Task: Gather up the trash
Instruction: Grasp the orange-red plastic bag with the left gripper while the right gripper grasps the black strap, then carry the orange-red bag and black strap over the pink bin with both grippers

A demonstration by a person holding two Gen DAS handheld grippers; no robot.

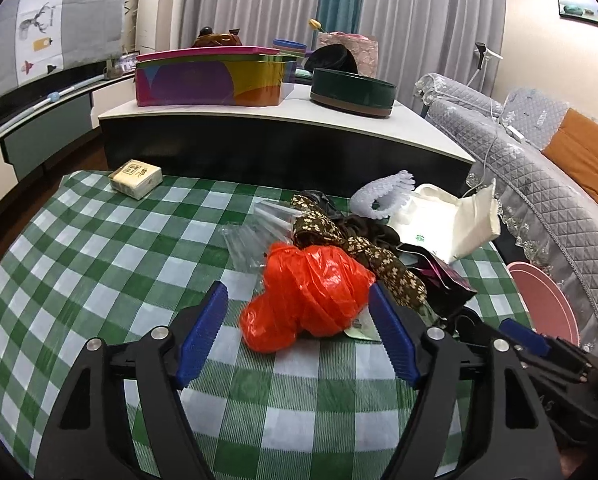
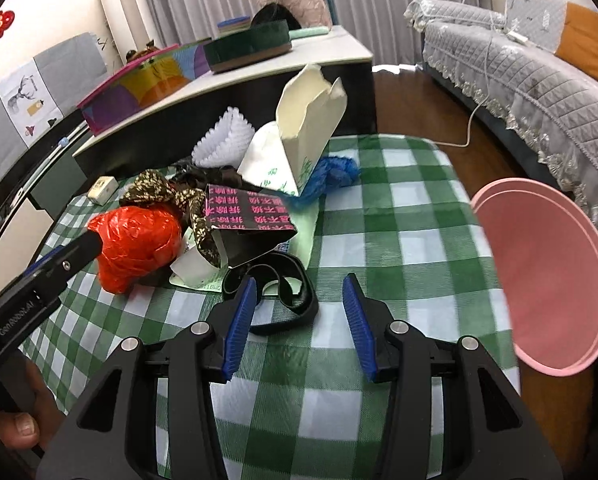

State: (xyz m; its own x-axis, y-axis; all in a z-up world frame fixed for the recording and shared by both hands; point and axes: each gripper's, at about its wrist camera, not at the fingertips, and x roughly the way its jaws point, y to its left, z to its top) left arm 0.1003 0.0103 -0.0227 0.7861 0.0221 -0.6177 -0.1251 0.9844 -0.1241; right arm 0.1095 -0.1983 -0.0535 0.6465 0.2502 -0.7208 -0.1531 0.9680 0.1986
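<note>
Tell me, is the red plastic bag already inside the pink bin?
No, the red plastic bag lies on the green checked tablecloth among the other rubbish, while the pink bin stands beside the table.

Both wrist views are evenly and moderately bright under soft indoor light, with no hard shadows; only faint, diffuse shading sits under the heap on the checked bench point(image 1: 99, 272). The red plastic bag point(image 1: 315, 300) carries small glossy highlights, and the clear wrapper point(image 1: 259, 228) beside it glints faintly. Fisheye distortion bends the bench edge, the sofa point(image 2: 519, 76) and the curtains point(image 1: 419, 12) strongly toward the borders, and black vignette fills the corners. The centre is reasonably sharp; the pink bin point(image 2: 547, 276) at the right looks soft and slightly smeared.
</note>
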